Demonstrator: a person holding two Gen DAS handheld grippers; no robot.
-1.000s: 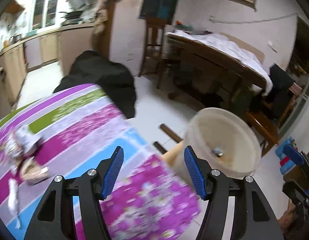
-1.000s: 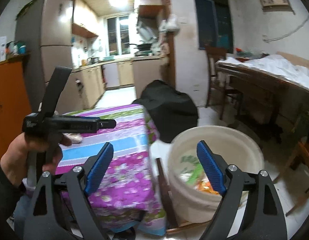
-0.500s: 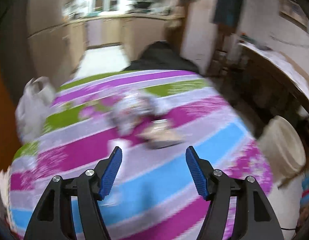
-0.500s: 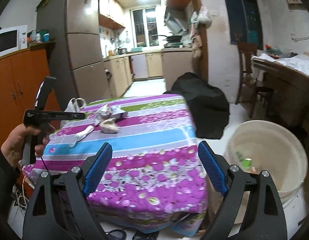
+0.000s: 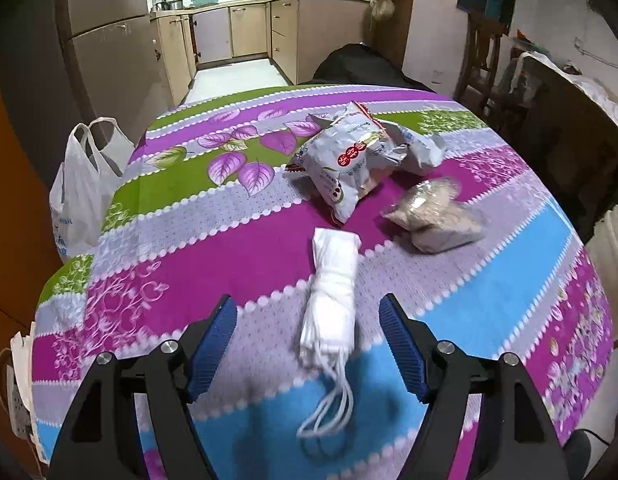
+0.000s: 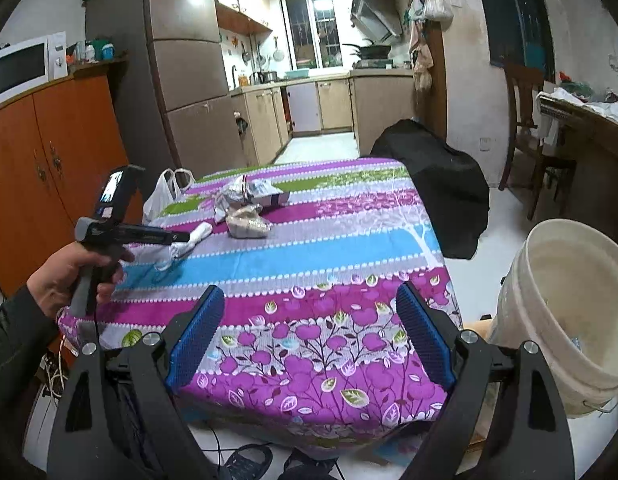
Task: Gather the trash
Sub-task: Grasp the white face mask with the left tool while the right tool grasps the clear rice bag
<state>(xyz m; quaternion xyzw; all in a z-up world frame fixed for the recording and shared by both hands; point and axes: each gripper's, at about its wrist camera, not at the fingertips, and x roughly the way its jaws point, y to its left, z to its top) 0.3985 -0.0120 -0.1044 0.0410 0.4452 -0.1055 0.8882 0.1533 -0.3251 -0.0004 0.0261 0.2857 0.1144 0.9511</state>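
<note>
Three pieces of trash lie on the striped tablecloth (image 5: 197, 264): a white folded bundle with strings (image 5: 333, 284), a crumpled silver snack bag (image 5: 349, 160) and a clear bag of brownish stuff (image 5: 433, 218). My left gripper (image 5: 307, 318) hangs just above the white bundle, which shows between its blue pads; the jaws are opening and do not touch it. The right wrist view shows a hand holding that gripper (image 6: 177, 238) over the table's left side. My right gripper (image 6: 309, 300) is open and holds nothing, at the table's near edge. The cream bucket (image 6: 569, 304) stands on the floor to its right.
A white plastic carrier bag (image 5: 79, 196) hangs at the table's far left edge. A black bag (image 6: 437, 184) sits on the floor behind the table, with a wooden chair (image 6: 525, 128) beyond it. An orange cabinet (image 6: 49, 160) and a fridge stand on the left.
The left gripper has swung away from the bucket to over the table and come down above the white bundle, its jaws wider. The right gripper has turned from the bucket toward the table.
</note>
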